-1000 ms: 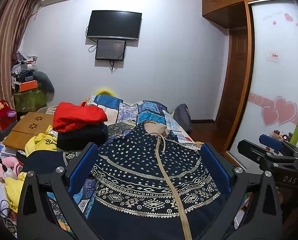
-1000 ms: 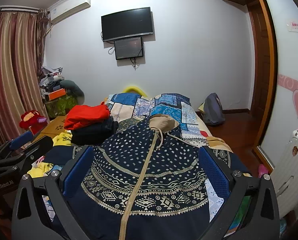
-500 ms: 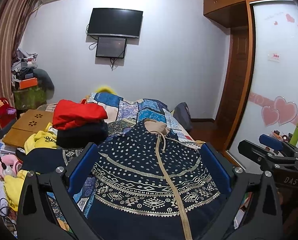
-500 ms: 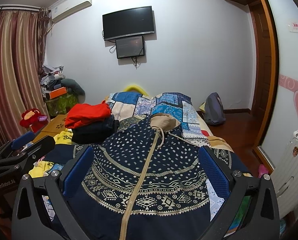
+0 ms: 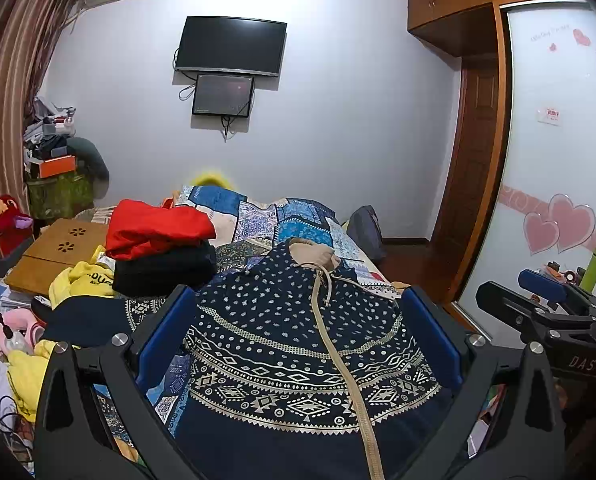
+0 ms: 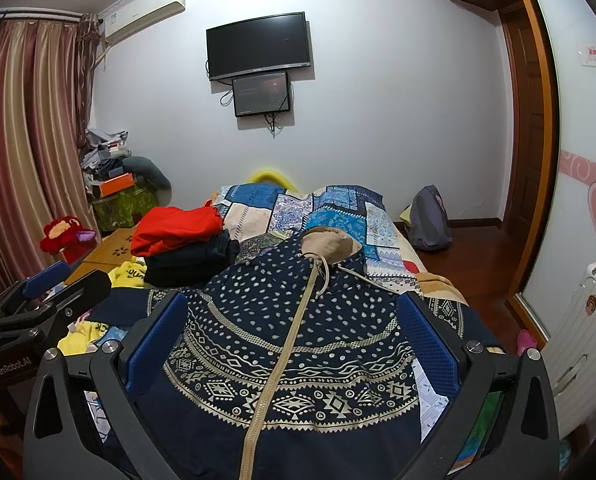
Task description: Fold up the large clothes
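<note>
two hand-held grippers, left (image 5: 298, 344) and right (image 6: 294, 340), hover spread wide and empty above one navy patterned hoodie (image 5: 298, 340) lying zipped and flat on the bed (image 6: 337, 208). folding looks not yet begun; the next move likely calls for pinching a sleeve or hem. beside it, one stack of two folded garments (image 5: 162, 252), red over black.

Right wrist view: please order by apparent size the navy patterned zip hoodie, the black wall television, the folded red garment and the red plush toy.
1. Navy patterned zip hoodie, though it is nearest the camera.
2. Black wall television and folded red garment: look alike, not ranked.
3. Red plush toy.
</note>
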Tool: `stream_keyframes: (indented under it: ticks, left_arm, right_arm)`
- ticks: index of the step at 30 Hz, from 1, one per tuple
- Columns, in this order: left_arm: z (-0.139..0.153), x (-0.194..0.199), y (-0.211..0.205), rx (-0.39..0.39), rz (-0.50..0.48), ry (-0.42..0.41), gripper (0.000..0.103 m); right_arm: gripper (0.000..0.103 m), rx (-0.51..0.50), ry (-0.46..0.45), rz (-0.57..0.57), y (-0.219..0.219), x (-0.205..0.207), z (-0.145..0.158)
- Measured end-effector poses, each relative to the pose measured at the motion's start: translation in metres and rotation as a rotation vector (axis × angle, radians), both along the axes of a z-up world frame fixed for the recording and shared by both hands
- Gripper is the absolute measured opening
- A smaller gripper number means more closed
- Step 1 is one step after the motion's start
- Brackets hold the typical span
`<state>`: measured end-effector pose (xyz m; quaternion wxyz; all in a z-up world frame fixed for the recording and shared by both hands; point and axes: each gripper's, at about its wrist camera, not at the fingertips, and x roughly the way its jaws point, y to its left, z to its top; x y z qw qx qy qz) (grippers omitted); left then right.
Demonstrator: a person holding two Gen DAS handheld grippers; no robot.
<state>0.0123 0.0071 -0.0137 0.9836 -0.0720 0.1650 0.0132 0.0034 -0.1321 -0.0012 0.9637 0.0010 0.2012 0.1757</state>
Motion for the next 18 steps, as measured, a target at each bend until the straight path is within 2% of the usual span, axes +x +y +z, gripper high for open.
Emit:
stream_keyframes:
  ticks: [18]
  left_arm:
    - [0.0003,0.0001,-0.0012,0.004,0.001,0.007,0.103]
  right_arm:
    - [0.103,0.001,0.007,0.0,-0.0008,0.002,-0.0008]
